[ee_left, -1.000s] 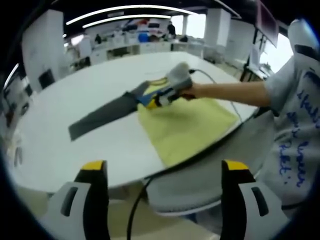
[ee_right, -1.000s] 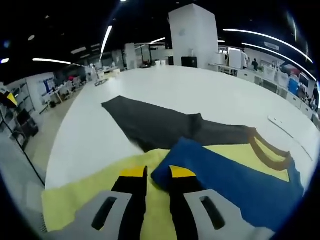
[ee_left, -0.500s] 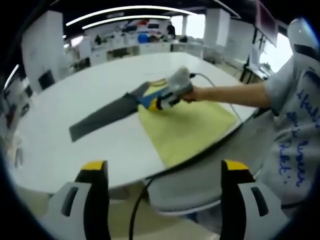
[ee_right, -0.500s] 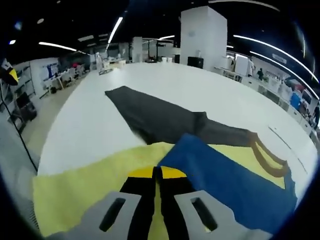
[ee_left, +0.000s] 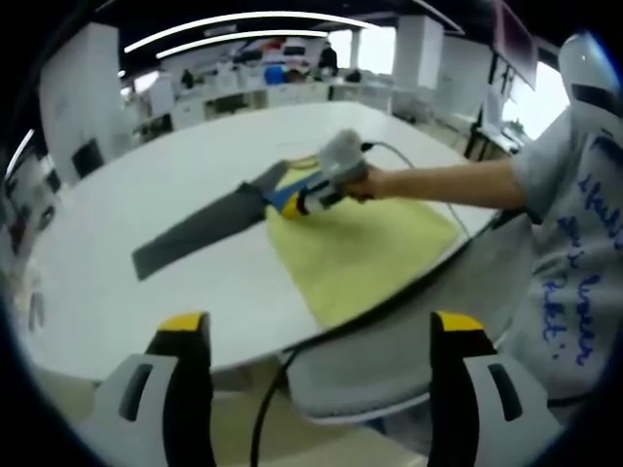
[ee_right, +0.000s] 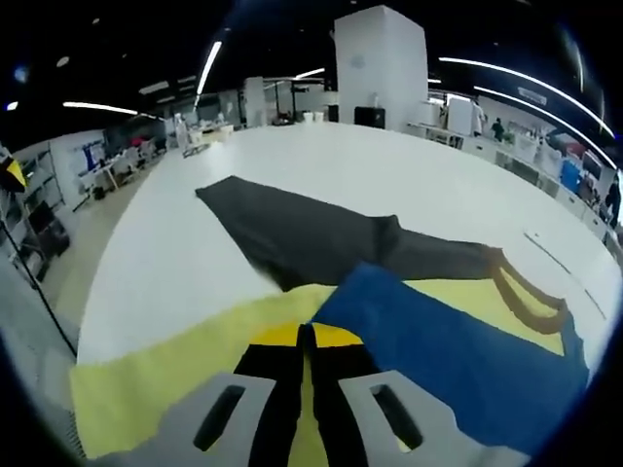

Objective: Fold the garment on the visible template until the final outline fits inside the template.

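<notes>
The garment lies on the white table (ee_left: 146, 282): a blue body (ee_right: 458, 355), a long dark grey sleeve (ee_right: 292, 233) and a brown collar (ee_right: 526, 297). Under it is the yellow template (ee_right: 165, 375), which in the left gripper view (ee_left: 360, 248) reaches the table's near edge. My right gripper (ee_right: 304, 336) is shut on the corner of the blue body over the template. It also appears in the left gripper view (ee_left: 304, 201), held by a hand. My left gripper (ee_left: 318, 329) hangs open off the table's near edge with nothing between its fingers.
A person in a grey printed shirt (ee_left: 574, 243) stands at the table's right side, arm stretched over the template. A cable (ee_left: 268, 409) hangs below the table edge. Desks and a white pillar (ee_right: 380, 68) stand far behind the wide white tabletop.
The right gripper's jaws have gone from slightly apart to shut on the blue corner. The left gripper has stayed where it was.
</notes>
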`<action>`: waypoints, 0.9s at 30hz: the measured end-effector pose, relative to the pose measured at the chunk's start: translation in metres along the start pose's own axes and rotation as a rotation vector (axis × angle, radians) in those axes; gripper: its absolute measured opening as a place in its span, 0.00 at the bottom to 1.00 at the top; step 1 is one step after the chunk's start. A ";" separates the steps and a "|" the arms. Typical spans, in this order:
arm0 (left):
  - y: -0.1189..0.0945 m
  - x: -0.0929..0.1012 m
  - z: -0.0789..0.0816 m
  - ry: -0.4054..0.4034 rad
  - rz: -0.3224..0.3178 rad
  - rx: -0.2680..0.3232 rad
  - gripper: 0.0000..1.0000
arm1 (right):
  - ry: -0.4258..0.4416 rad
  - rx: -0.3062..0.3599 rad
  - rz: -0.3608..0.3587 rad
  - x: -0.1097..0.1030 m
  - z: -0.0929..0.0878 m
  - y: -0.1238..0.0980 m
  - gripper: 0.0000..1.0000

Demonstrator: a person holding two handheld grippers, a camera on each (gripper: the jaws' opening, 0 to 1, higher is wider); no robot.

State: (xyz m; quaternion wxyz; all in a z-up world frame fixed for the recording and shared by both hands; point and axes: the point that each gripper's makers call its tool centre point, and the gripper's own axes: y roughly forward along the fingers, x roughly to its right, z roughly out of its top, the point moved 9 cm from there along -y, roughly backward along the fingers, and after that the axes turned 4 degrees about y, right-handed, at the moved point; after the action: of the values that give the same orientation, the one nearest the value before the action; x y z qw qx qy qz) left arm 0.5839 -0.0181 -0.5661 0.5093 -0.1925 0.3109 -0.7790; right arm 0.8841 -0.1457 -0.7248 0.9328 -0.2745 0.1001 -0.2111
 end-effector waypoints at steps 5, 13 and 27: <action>-0.001 0.001 -0.003 -0.009 0.004 -0.006 0.89 | 0.000 0.000 0.009 -0.004 -0.002 0.001 0.03; 0.001 0.004 0.001 0.004 -0.001 -0.002 0.89 | 0.090 0.067 0.065 -0.014 0.005 -0.014 0.18; -0.003 0.009 0.009 0.036 0.001 0.013 0.89 | 0.113 0.115 -0.003 -0.004 0.019 -0.048 0.56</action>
State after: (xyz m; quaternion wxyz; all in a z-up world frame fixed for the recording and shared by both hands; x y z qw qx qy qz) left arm 0.5836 -0.0277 -0.5577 0.5051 -0.1749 0.3150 -0.7842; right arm 0.8702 -0.1719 -0.6821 0.9395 -0.2084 0.1399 -0.2329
